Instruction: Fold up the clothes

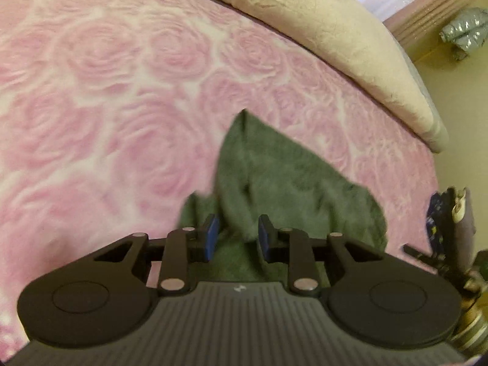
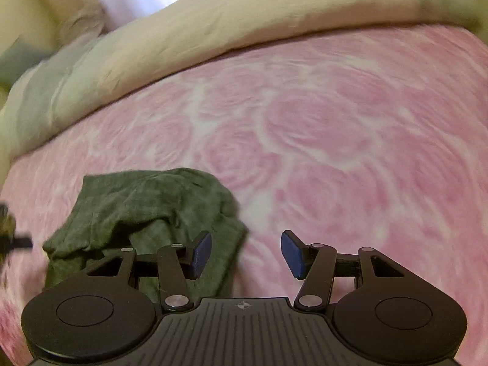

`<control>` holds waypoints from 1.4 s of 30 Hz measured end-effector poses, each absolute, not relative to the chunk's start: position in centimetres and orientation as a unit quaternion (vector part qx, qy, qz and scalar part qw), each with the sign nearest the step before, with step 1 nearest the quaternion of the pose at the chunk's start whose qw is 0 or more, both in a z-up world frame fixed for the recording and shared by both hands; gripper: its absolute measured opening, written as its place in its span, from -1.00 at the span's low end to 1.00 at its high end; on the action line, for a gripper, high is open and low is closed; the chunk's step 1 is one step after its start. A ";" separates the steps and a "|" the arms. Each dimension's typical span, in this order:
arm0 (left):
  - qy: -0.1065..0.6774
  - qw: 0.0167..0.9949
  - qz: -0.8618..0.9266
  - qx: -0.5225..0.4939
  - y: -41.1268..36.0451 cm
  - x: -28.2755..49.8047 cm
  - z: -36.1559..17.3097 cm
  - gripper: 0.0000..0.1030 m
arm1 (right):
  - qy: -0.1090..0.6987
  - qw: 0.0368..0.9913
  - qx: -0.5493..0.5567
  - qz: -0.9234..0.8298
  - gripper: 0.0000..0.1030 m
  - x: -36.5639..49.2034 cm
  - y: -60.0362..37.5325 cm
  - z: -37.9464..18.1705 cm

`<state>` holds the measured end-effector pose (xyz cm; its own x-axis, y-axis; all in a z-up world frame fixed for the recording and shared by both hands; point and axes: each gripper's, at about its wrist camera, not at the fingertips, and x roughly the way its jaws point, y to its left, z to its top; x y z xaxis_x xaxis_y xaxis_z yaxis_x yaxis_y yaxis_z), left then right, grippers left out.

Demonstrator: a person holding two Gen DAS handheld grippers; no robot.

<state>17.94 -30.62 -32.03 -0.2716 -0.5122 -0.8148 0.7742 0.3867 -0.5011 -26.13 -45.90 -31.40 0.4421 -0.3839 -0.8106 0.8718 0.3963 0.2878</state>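
A crumpled dark green garment (image 1: 283,180) lies on the pink rose-patterned bed cover (image 1: 106,91). My left gripper (image 1: 238,238) hangs right over its near part with the jaws partly apart; a fold of the green cloth rises between the blue pads (image 1: 212,238), but no grip shows. In the right wrist view the same garment (image 2: 146,207) lies at the lower left. My right gripper (image 2: 246,253) is open and empty over the bare cover (image 2: 335,137), just right of the garment's edge.
A cream duvet (image 1: 335,39) is bunched along the far side of the bed; it also shows in the right wrist view (image 2: 213,21). The bed's right edge drops to a yellowish floor (image 1: 457,97) with a silvery bundle (image 1: 465,30). The other gripper shows at the right edge (image 1: 442,244).
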 end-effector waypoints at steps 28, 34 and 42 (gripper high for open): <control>0.454 0.517 -0.716 0.119 -54.5 17.2 -28.8 -0.98 | 0.346 0.783 0.402 -0.325 -0.90 -24.5 -54.3 -35.8; 0.459 0.581 -0.640 0.206 -56.2 17.2 -33.2 -0.55 | 0.329 0.751 0.442 -0.363 -0.88 -25.4 -55.3 -36.2; 0.543 0.539 -0.625 0.156 -56.1 17.9 -36.5 -0.27 | 0.300 0.756 0.440 -0.381 0.14 -24.9 -56.9 -35.4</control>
